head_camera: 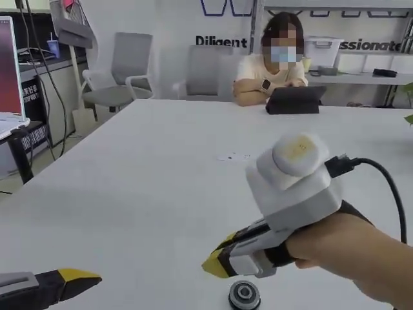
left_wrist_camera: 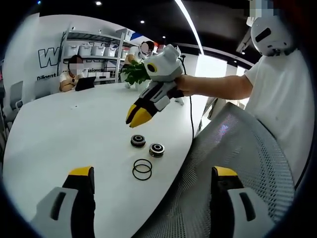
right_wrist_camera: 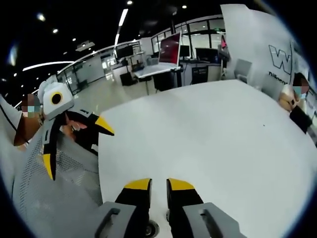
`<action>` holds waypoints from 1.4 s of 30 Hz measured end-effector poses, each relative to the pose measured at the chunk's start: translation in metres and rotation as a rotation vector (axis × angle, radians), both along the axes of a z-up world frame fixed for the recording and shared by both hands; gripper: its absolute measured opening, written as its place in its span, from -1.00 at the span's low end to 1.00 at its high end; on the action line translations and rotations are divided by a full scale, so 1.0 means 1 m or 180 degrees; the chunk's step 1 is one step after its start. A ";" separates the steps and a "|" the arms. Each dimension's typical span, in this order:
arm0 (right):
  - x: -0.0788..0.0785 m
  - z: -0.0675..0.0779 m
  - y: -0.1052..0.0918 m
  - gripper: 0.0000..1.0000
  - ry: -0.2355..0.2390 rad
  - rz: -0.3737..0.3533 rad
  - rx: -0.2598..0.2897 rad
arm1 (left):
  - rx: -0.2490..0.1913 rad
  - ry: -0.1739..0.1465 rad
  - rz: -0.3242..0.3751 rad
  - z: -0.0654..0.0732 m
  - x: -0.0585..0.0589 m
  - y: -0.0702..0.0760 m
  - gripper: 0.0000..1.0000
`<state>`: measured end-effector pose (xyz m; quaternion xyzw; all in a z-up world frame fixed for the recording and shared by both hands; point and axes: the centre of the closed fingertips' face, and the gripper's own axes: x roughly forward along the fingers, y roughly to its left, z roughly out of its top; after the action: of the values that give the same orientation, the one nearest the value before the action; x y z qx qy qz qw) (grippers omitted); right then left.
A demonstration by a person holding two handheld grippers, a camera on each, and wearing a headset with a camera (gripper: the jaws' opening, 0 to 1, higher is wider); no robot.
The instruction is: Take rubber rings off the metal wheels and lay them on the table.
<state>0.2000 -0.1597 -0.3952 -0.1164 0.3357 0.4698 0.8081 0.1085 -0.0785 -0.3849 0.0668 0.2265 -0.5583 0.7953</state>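
Two metal wheels (left_wrist_camera: 138, 141) (left_wrist_camera: 156, 149) with dark rims lie near the table edge. Two thin black rubber rings (left_wrist_camera: 142, 169) lie overlapped on the table just in front of them. My left gripper (left_wrist_camera: 152, 181) is open wide, off the table edge, with nothing between its fingers; one yellow tip of it pokes into the head view's bottom left (head_camera: 71, 282). My right gripper (head_camera: 216, 263) hovers just above one wheel (head_camera: 244, 296), jaws shut with nothing in them. Its tips (right_wrist_camera: 158, 184) show a narrow gap, with a wheel (right_wrist_camera: 151, 229) below.
The white table (head_camera: 161, 168) stretches far ahead. A seated person with a tablet (head_camera: 295, 100) is at the far end. Grey chairs (head_camera: 122, 71) stand behind, and a mesh chair back (left_wrist_camera: 233, 148) is close at the near edge. A laptop (right_wrist_camera: 168, 52) is on a side desk.
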 end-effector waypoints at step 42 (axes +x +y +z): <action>-0.001 -0.053 -0.069 -0.36 0.0014 -0.0234 0.0272 | 0.0041 -0.0625 -0.0335 0.061 0.050 -0.048 0.91</action>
<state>0.1995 -0.2286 -0.4477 -0.0684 0.3212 0.4539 0.8283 0.1583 -0.1264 -0.3237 0.1382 0.1473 -0.5885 0.7828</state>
